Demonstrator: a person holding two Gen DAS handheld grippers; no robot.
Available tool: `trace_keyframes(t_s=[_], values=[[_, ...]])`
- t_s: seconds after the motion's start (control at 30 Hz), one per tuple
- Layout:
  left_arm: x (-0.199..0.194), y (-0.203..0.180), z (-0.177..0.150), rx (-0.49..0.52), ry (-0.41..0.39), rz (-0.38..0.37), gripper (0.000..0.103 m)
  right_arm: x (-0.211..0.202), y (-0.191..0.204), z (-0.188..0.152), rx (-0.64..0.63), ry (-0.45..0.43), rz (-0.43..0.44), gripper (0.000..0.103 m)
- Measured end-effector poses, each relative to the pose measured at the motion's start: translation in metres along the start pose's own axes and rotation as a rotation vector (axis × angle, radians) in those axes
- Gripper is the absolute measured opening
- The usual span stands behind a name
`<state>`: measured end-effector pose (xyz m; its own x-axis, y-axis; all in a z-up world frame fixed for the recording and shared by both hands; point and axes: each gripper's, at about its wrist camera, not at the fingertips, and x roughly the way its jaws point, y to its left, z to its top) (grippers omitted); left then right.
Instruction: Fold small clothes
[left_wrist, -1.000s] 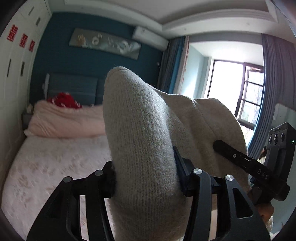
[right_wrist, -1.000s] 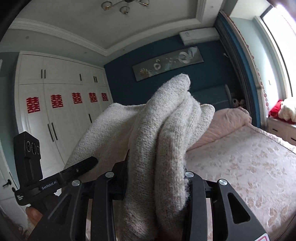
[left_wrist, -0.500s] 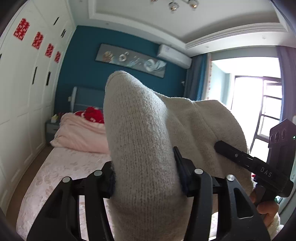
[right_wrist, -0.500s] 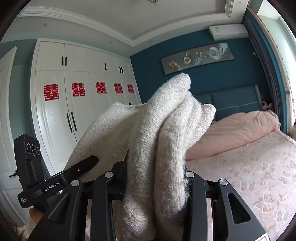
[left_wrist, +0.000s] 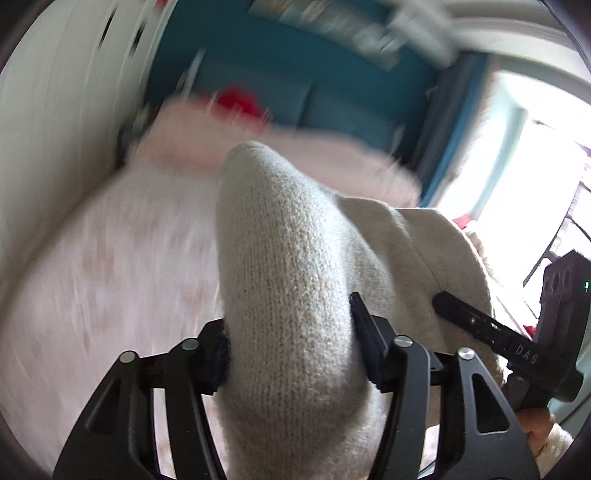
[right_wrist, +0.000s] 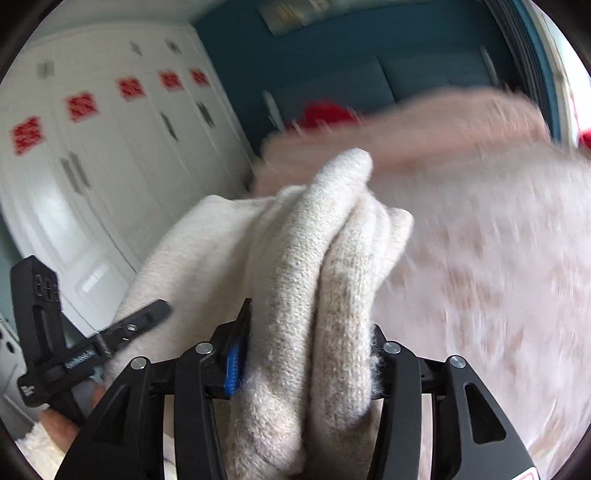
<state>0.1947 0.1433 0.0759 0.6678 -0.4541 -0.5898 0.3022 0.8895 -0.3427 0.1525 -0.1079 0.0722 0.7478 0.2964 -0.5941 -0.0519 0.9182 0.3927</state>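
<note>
A cream knitted garment is stretched between both grippers, held in the air above the bed. My left gripper is shut on one bunched end of it. My right gripper is shut on the other bunched, doubled-over end. The right gripper's body also shows at the right of the left wrist view, and the left gripper's body shows at the left of the right wrist view. The garment's lower part is hidden below the jaws.
A bed with a pale pink patterned cover lies below, blurred by motion. A pink duvet and something red lie at its head against a blue headboard. White wardrobes stand at the left, a bright window at the right.
Both grippers have tilted down fast toward the bed, still holding the garment. The ceiling has left view and the bed now fills the background with motion blur.
</note>
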Motion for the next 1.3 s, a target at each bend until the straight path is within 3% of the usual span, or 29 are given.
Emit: trace_keyframes(t_s=[0.07, 0.1, 0.17, 0.23, 0.3, 0.43, 0.47, 0.53, 0.6, 0.7, 0.8, 0.93, 1.03, 1.13, 1.17, 1.2, 1.3], values=[[0.033, 0.026, -0.034, -0.057, 0.115, 0.085, 0.053, 0.035, -0.032, -0.036, 0.083, 0.145, -0.109, 0.044], [0.038, 0.039, -0.053, -0.081, 0.142, 0.127, 0.052, 0.036, -0.044, -0.052, 0.115, 0.157, -0.134, 0.043], [0.027, 0.050, -0.071, -0.104, 0.131, 0.122, 0.053, 0.023, -0.053, -0.068, 0.127, 0.134, -0.120, 0.044], [0.014, 0.054, -0.080, -0.128, 0.113, 0.109, 0.063, 0.018, -0.052, -0.075, 0.106, 0.137, -0.124, 0.056], [0.017, 0.055, -0.088, -0.175, 0.136, 0.083, 0.073, 0.024, -0.050, -0.079, 0.092, 0.166, -0.120, 0.075], [0.040, 0.056, -0.103, -0.266, 0.206, 0.052, 0.074, 0.050, -0.065, -0.094, 0.109, 0.298, -0.114, 0.075], [0.044, 0.057, -0.110, -0.285, 0.225, 0.051, 0.068, 0.054, -0.070, -0.102, 0.128, 0.313, -0.110, 0.070], [0.053, 0.056, -0.120, -0.303, 0.271, 0.046, 0.047, 0.060, -0.074, -0.109, 0.136, 0.316, -0.095, 0.048], [0.047, 0.051, -0.118, -0.295, 0.247, 0.057, 0.040, 0.050, -0.064, -0.095, 0.106, 0.284, -0.100, 0.028], [0.040, 0.035, -0.113, -0.183, 0.247, 0.122, 0.038, 0.040, -0.044, -0.077, -0.012, 0.243, -0.115, 0.029], [0.052, 0.029, -0.120, -0.122, 0.289, 0.199, 0.042, 0.071, -0.051, -0.095, -0.044, 0.363, -0.186, 0.035], [0.035, 0.014, -0.115, -0.035, 0.265, 0.242, 0.043, 0.040, -0.042, -0.089, 0.012, 0.274, -0.188, 0.036], [0.017, 0.006, -0.112, 0.004, 0.237, 0.243, 0.043, 0.002, -0.018, -0.079, -0.079, 0.161, -0.206, 0.034], [0.024, 0.014, -0.120, -0.020, 0.282, 0.263, 0.043, 0.002, -0.012, -0.086, -0.096, 0.198, -0.191, 0.033], [0.028, 0.017, -0.123, -0.034, 0.295, 0.270, 0.043, 0.007, -0.014, -0.093, -0.092, 0.220, -0.187, 0.028], [0.029, 0.019, -0.127, -0.049, 0.305, 0.275, 0.044, 0.011, -0.016, -0.100, -0.095, 0.246, -0.193, 0.015], [0.036, 0.030, -0.139, -0.085, 0.334, 0.298, 0.045, 0.046, -0.036, -0.120, -0.074, 0.349, -0.215, 0.010]])
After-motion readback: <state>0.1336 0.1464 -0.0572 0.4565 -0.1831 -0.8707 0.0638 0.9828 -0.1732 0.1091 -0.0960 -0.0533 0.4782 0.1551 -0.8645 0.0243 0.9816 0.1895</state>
